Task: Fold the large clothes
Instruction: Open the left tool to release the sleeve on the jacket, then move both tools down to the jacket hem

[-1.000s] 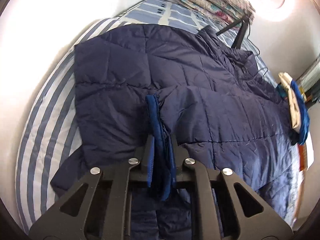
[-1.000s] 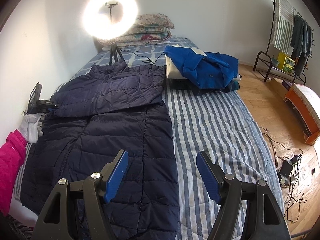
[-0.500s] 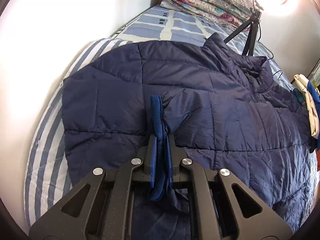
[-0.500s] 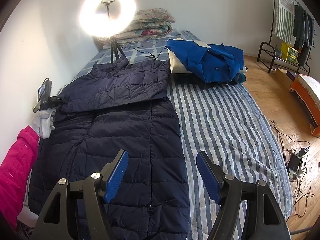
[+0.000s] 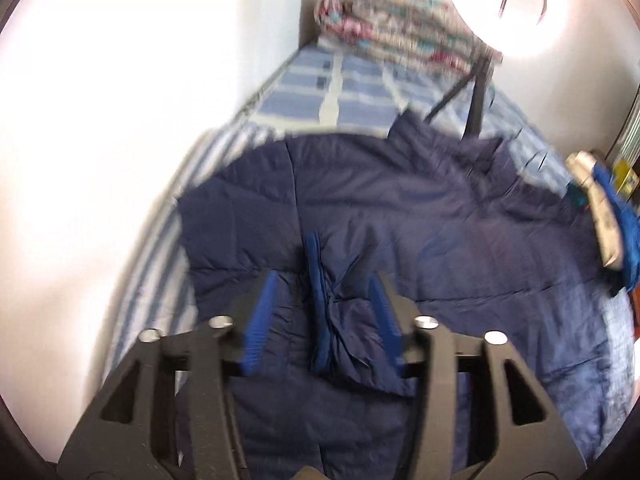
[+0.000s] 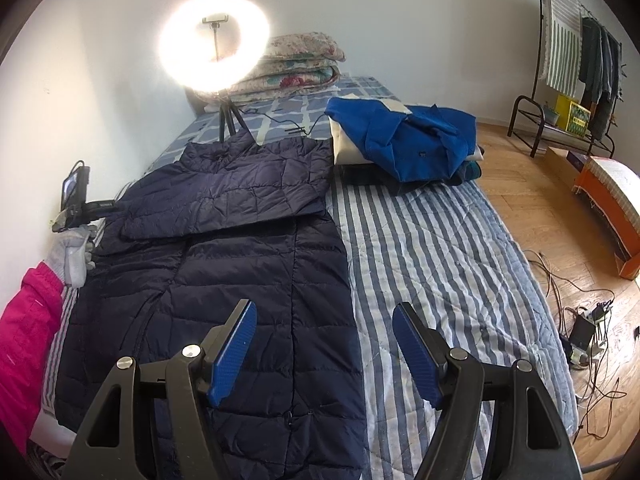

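Note:
A navy quilted jacket (image 6: pixel 240 248) lies flat on the striped bed (image 6: pixel 432 248), its sleeve folded across the chest. In the left wrist view, which is blurred, the jacket (image 5: pixel 400 208) fills the middle. My left gripper (image 5: pixel 324 280) hangs just above the sleeve's blue-lined cuff (image 5: pixel 320 320); its jaws are opening, and the cuff lies loose between them, untouched by the pads. In the right wrist view, a white-gloved hand (image 6: pixel 74 256) with a pink sleeve (image 6: pixel 24 320) holds that gripper by the wall. My right gripper (image 6: pixel 324 308) stands open and empty over the jacket's lower edge.
A lit ring light (image 6: pixel 214 44) on a tripod stands at the bed's head before folded floral quilts (image 6: pixel 296 68). A pile with a bright blue garment (image 6: pixel 404 140) sits right of the jacket. Cables (image 6: pixel 580 320), an orange box and a clothes rack (image 6: pixel 580 40) occupy the floor at right.
The left gripper has opened and let go of the sleeve cuff, and it has lifted away from the jacket. The right gripper has stayed open and nearly still.

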